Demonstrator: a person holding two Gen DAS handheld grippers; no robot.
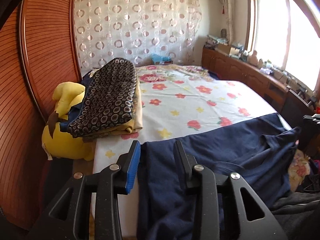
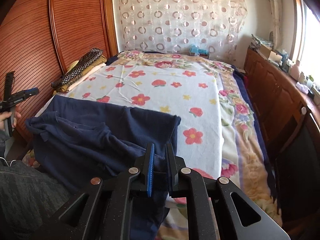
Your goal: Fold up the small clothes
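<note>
Floral bed (image 2: pixel 180 92) — navy shirt (image 2: pixel 104 132) spread, rumpled.

A home bedroom, a bed wearing a white floral-print sheet (image 2: pixel 160 92), a slatted reddish wooden wardrobe (image 2: pixel 32 46) standing alongside, a yellow plush toy (image 1: pixel 64 128) lying beside it, cluttered wooden cabinets (image 1: pixel 240 70) running under a sunlit window (image 1: pixel 280 30).
</note>
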